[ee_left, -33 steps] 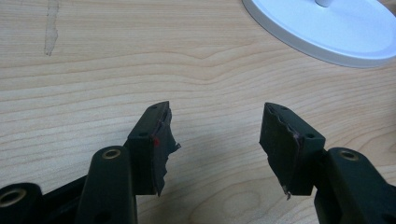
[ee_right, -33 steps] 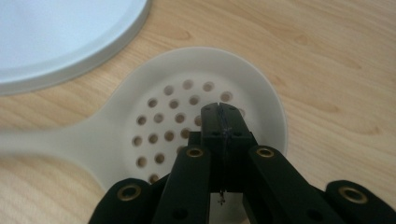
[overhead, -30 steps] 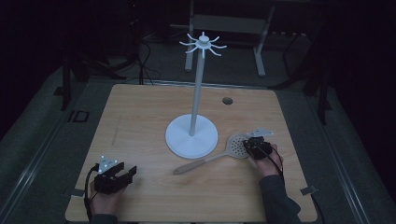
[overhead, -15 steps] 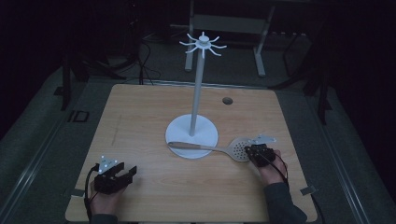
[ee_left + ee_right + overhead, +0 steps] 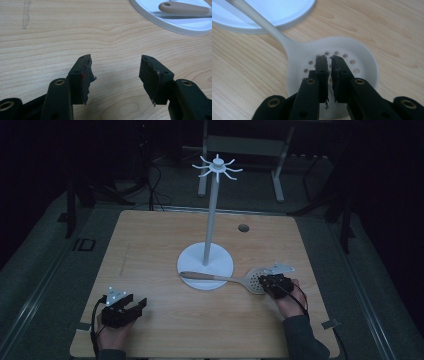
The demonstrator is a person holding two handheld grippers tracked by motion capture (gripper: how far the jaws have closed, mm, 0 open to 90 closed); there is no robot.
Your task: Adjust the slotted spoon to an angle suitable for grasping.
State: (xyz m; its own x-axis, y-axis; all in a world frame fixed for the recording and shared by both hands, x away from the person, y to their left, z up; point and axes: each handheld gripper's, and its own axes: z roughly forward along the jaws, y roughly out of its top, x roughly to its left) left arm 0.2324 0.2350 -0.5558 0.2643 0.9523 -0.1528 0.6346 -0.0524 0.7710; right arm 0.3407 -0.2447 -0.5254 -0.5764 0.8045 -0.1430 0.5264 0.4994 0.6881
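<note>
Skimmer (image 5: 256, 282) work is at the let-go or regrip stage, as far as I can judge. The perforated head lies flat on the wooden table (image 5: 150, 250) near its right edge. The long handle reaches left so that its beige end rests on the round white base (image 5: 220, 265) of the hook stand (image 5: 212, 215). In the left gripper view that handle end (image 5: 185, 8) shows a small hanging hole and sits on the base plate (image 5: 190, 25).

The right gripper (image 5: 267, 282) hovers low over the perforated head (image 5: 362, 57). Its jaws have just been opening and now stand a narrow slit apart, tips (image 5: 330, 60) over the holes. Nothing shows in the gap, and the pads do not seem to pinch the plastic (whether they brush the head from above I cannot tell). The left gripper (image 5: 140, 304) rests near the table's front left corner, well apart from the skimmer, its jaws spread wide over bare wood (image 5: 115, 65).

The likely aim is to hang the skimmer from one of the curled hooks (image 5: 217, 167) at the top of the pole. That next calls for a fresh, firm hold, probably on the neck or handle rather than the flat head. Then comes a lift high enough to bring the hole up to a hook tip. The base under the handle may help a jaw slip beneath it.
</note>
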